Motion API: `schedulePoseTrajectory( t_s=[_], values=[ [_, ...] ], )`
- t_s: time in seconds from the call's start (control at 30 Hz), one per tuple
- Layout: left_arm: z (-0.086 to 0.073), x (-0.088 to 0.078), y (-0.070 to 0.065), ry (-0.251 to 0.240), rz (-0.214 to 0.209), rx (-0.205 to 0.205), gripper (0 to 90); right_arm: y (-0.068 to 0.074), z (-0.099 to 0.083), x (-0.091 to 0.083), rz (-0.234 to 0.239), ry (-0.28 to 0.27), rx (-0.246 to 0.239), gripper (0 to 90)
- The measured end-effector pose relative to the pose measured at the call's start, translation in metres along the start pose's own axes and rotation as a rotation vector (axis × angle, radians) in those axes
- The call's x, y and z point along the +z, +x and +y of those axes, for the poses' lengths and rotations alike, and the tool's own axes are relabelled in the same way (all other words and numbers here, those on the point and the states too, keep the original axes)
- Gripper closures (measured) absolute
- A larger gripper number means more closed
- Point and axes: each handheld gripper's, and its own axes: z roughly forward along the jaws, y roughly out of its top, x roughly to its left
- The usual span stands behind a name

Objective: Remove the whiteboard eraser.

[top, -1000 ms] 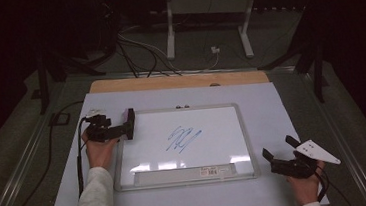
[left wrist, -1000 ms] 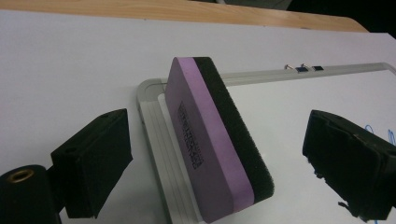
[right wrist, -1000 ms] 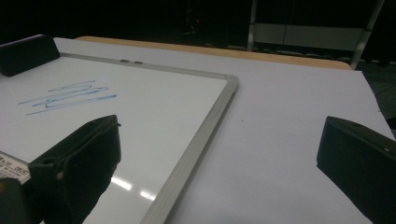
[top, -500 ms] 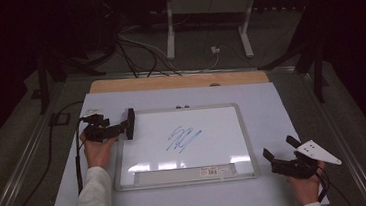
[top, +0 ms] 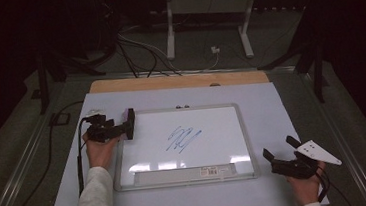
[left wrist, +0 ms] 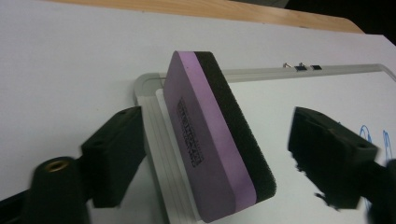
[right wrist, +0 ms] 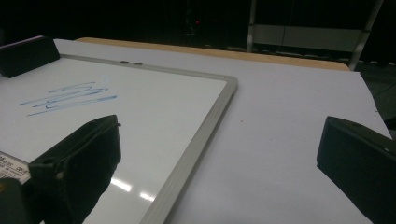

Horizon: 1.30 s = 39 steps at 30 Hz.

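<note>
A purple eraser [left wrist: 212, 140] with a black felt face stands on edge at the far left corner of the whiteboard [top: 244, 128]. My left gripper [top: 127, 125] straddles the eraser [top: 130, 118]. Its jaws have just been closing, with the eraser between them, and a gap still shows on each side, so the pads do not press on it. A blue scribble [top: 183, 139] marks the middle of the board. My right gripper [top: 278, 147] rests off the board's front right corner, open, with nothing between its fingers; the scribble [right wrist: 70, 98] lies ahead to its left.
The whiteboard lies on a white tabletop [top: 281, 99] with a wooden strip [top: 179, 81] along its far edge. A labelled tray [top: 177, 174] runs along the board's front rim. Cables and a stand's legs [top: 245, 37] cross the floor behind the table.
</note>
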Motion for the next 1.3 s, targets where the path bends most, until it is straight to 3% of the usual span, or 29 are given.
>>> schedulePoseTrajectory(
  t_s=[0.33, 1.17, 1.3],
  values=[
    [-0.002, 0.003, -0.001, 0.029, -0.003, 0.010, 30.8, 0.000, 0.000, -0.001, -0.001, -0.002, -0.002, 0.1],
    [-0.010, 0.018, -0.004, 0.108, -0.002, 0.022, 37.1, 0.000, 0.000, -0.002, 0.000, -0.005, 0.000, 0.2],
    [-0.011, 0.016, -0.003, 0.088, -0.027, 0.007, 37.6, 0.000, 0.000, -0.002, 0.000, -0.006, 0.001, 0.1]
  ],
)
